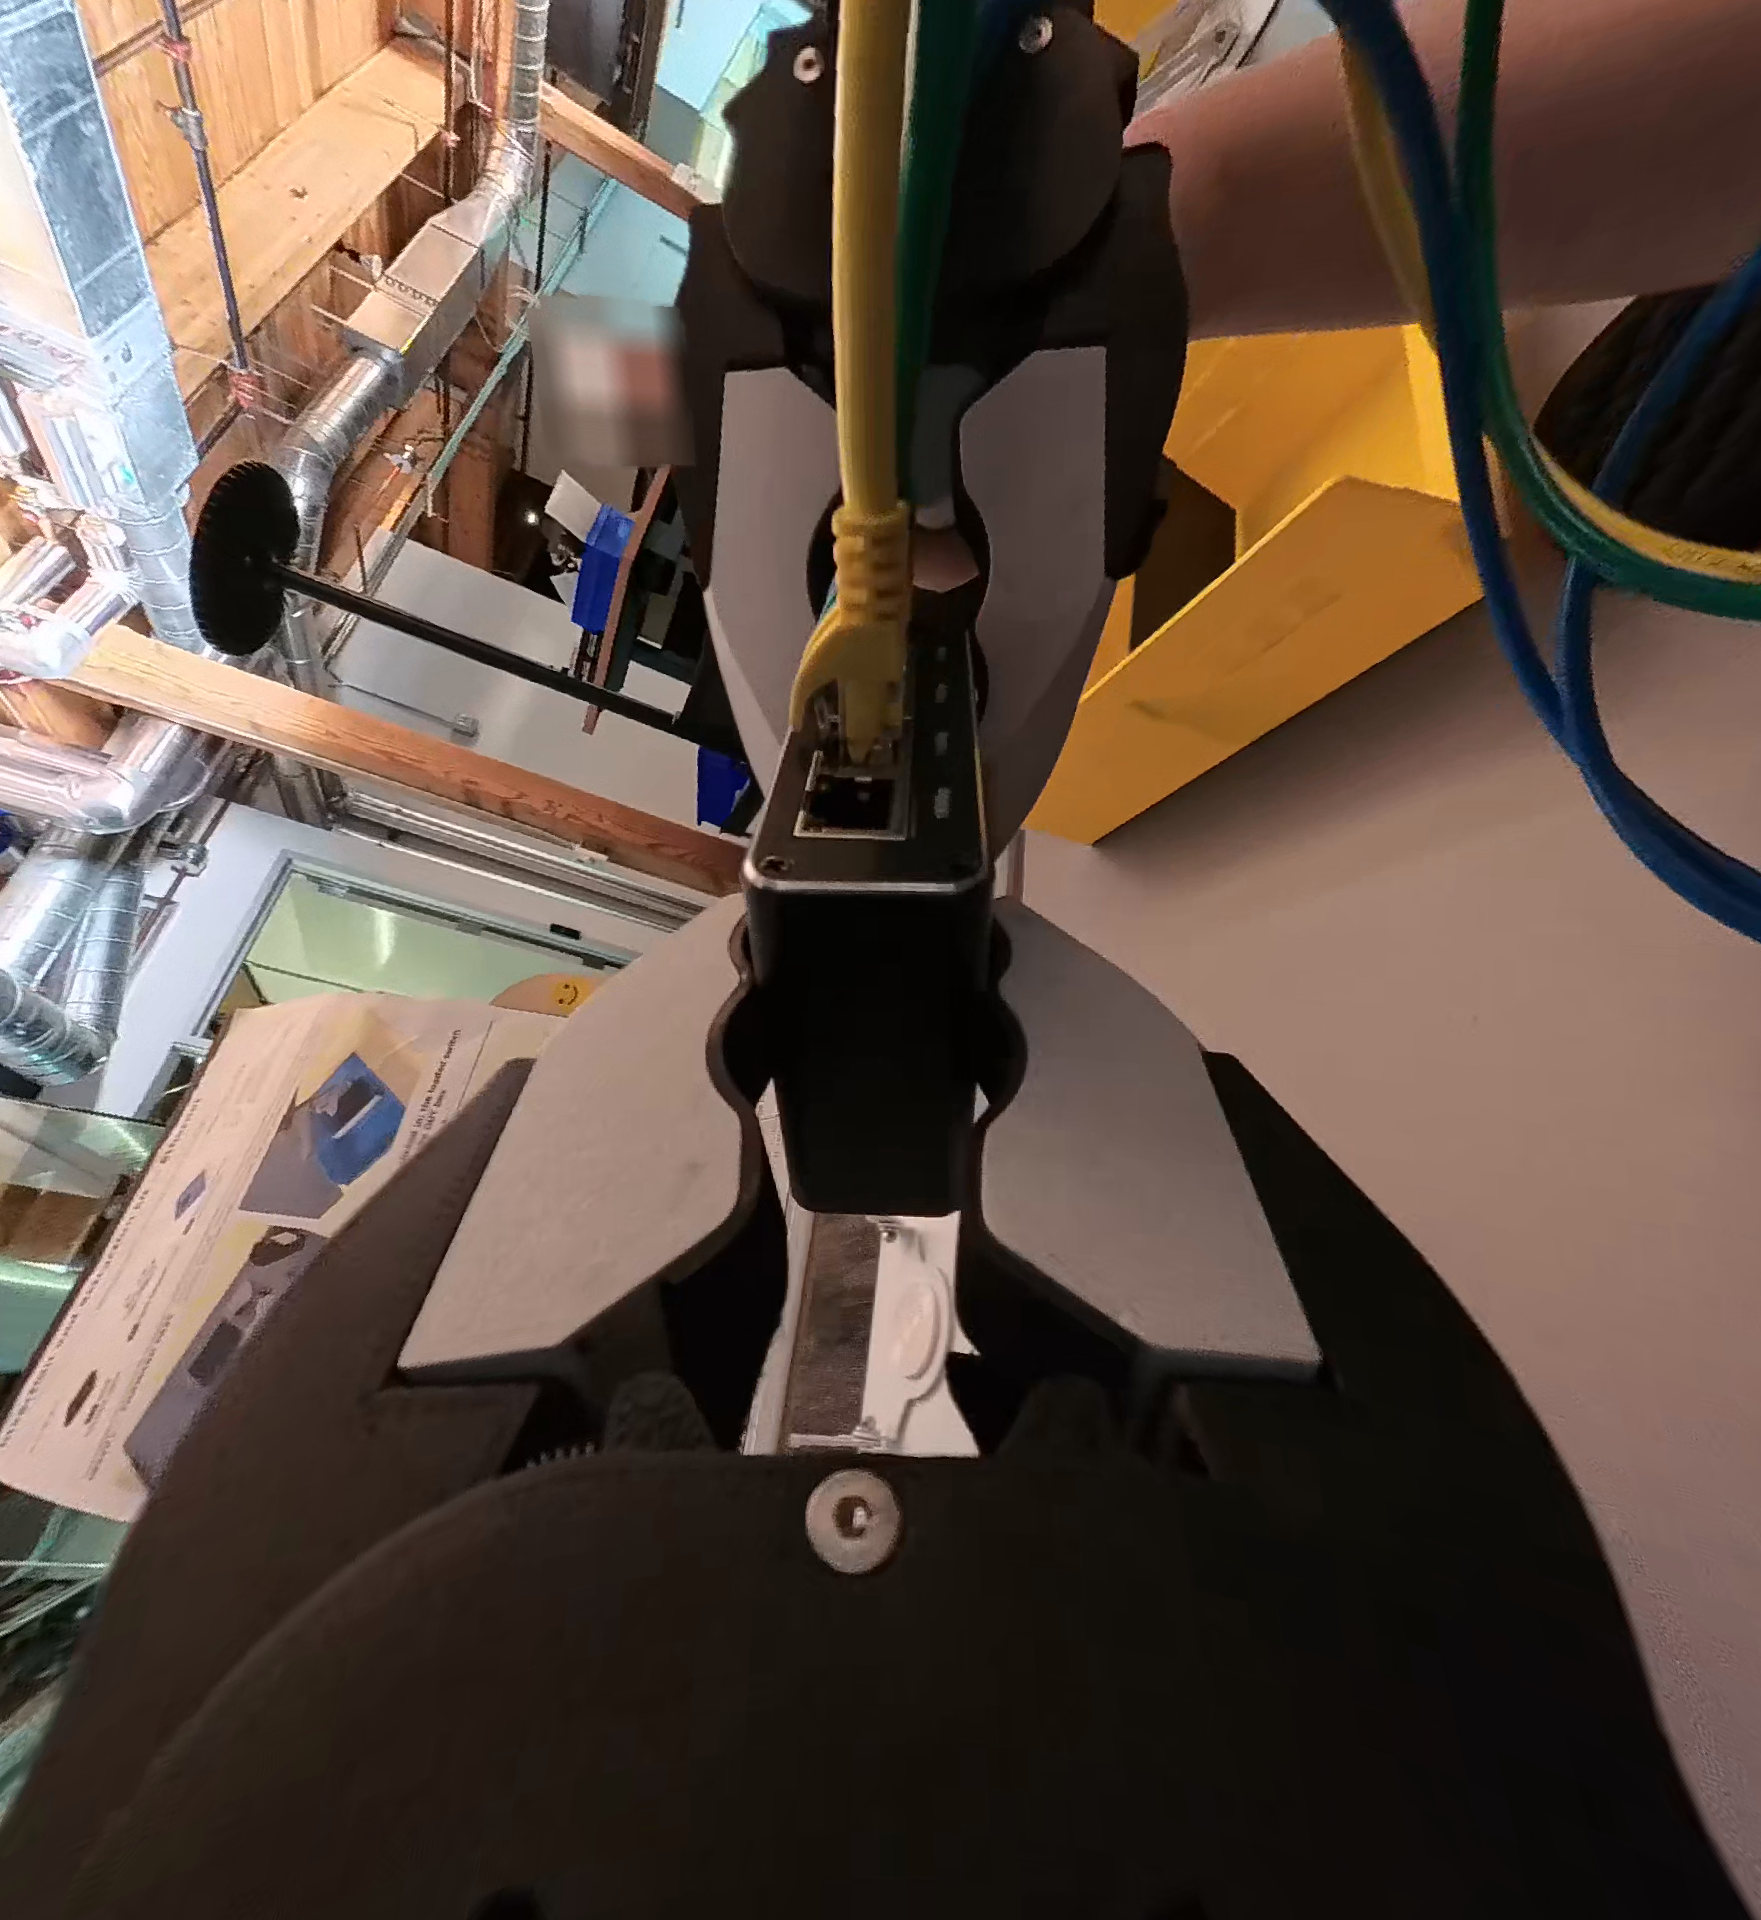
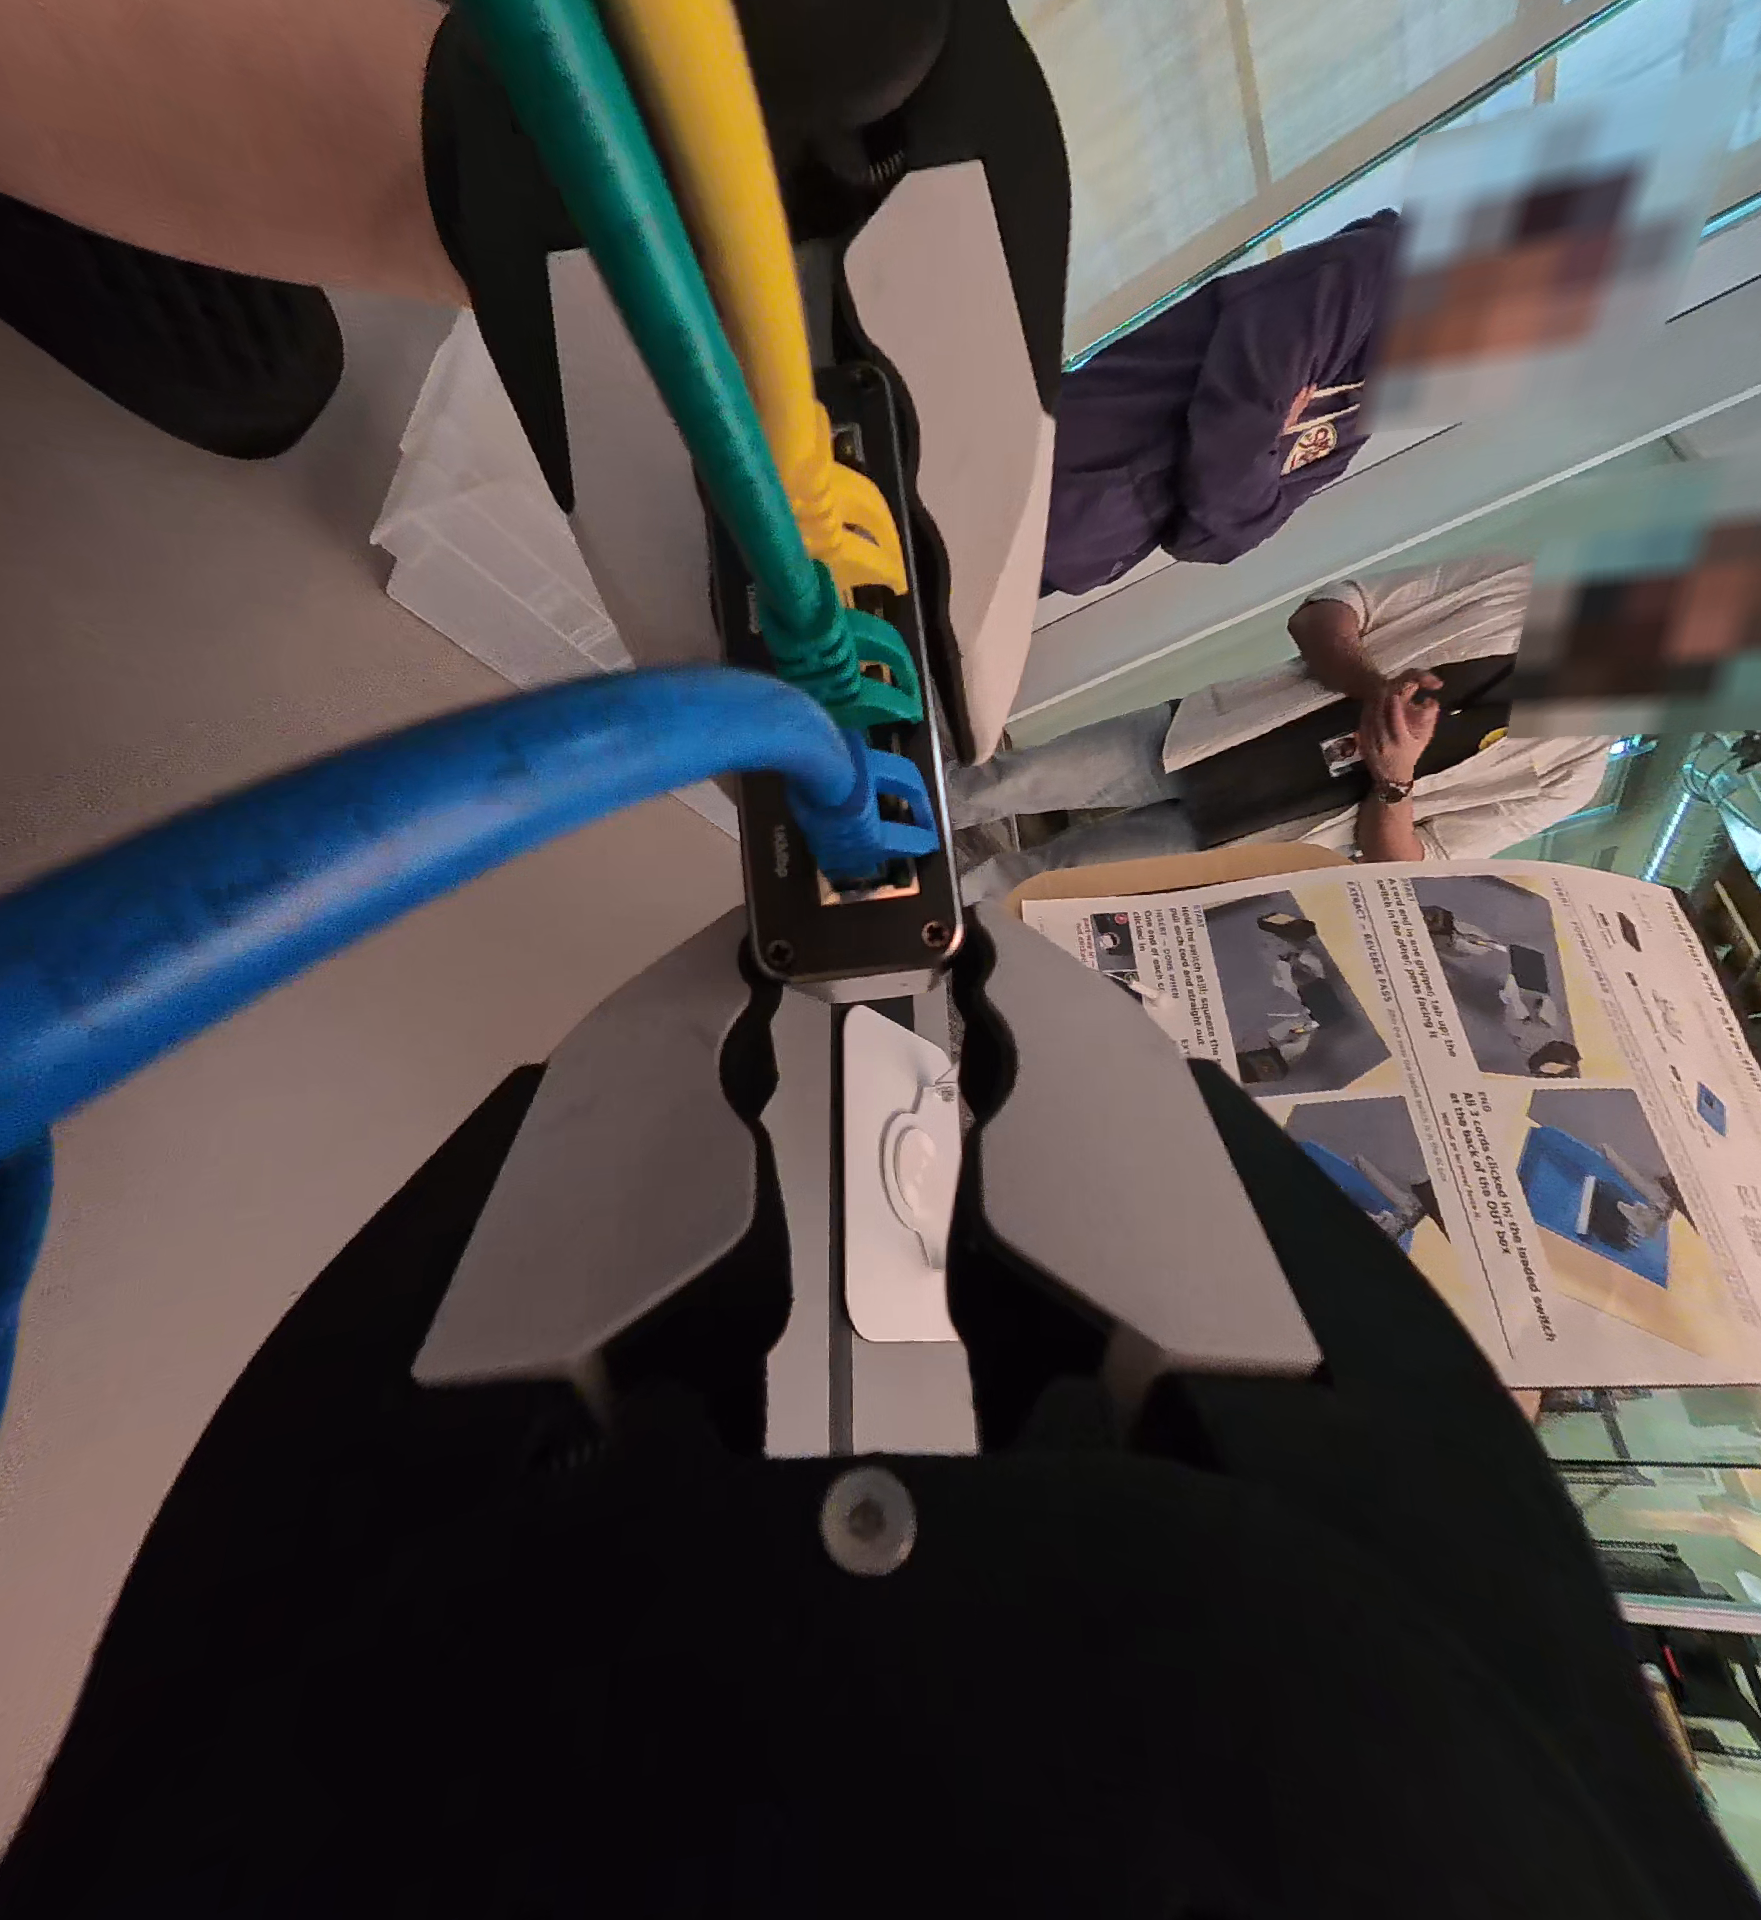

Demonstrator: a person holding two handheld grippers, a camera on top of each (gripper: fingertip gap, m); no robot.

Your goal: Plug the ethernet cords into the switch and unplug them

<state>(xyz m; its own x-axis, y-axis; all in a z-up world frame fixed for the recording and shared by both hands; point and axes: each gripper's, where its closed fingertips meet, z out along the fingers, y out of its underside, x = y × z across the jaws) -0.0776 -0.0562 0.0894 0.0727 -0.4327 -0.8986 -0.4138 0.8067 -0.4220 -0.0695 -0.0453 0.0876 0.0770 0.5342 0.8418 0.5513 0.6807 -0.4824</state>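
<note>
left gripper [image 1: 871,1023] clenched on black switch [image 1: 871,997], centre frame | right gripper [image 2: 860,977] fingertips pinching switch's near end, at 12 | yellow cord [image 2: 834,488], green cord [image 2: 814,644], blue cord [image 2: 834,800] plugged in, trailing to 9–12 | grey table [image 1: 1375,1039] at 3

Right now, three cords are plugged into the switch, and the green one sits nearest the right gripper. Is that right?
No: the blue cord sits nearest the right gripper, with the green cord next along the switch. The right wrist view shows it.
</note>
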